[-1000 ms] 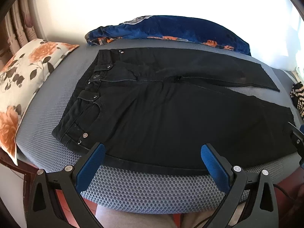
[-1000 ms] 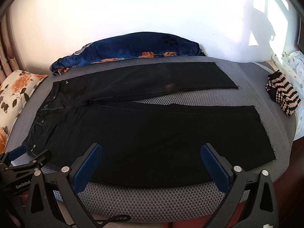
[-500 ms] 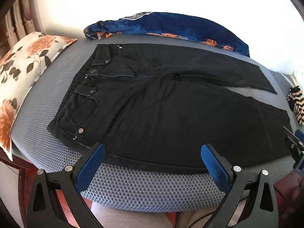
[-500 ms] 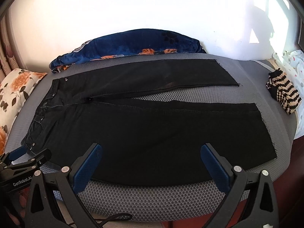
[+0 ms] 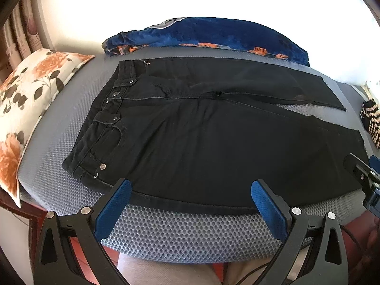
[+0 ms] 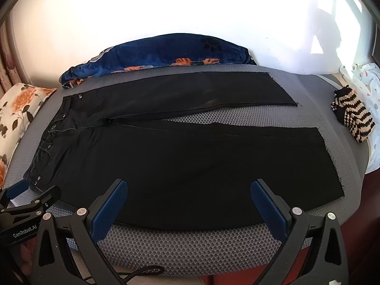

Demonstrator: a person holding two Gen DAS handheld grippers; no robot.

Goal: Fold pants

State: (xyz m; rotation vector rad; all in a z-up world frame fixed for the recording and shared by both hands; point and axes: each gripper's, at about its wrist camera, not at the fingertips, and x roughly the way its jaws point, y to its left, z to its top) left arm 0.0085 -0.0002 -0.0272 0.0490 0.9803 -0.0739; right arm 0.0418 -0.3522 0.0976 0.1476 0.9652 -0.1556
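Black pants [image 5: 213, 142] lie flat, unfolded, on a grey mesh mattress [image 5: 178, 235], waistband toward the left, legs running right and splayed in a narrow V with mesh showing between them. Front side up: button, rivets and pocket visible near the waistband [image 5: 111, 109].

Left gripper [image 5: 190, 199] hovers just above the near long edge of the pants, closer to the waist end; fingers spread wide, holding nothing, blue pads [image 5: 114, 209] apart from the cloth. Right gripper [image 6: 188, 199] sits above the same near edge further toward the hems, also spread wide and empty. Each gripper shows in the other's view at the frame edge.

Near pant edge runs close to the mattress's front edge, only a strip of bare mesh there. Near hem [image 6: 332, 163] stops short of the right mattress end, some bare mesh beyond. Far leg [image 6: 201, 95] reaches toward a blue blanket [image 6: 166, 52] bunched along the wall. Floral pillow [image 5: 28, 99] lies left, beside the waistband with a gap of mesh. Striped knitted item [image 6: 353, 116] sits right, apart from the hems. White wall behind.
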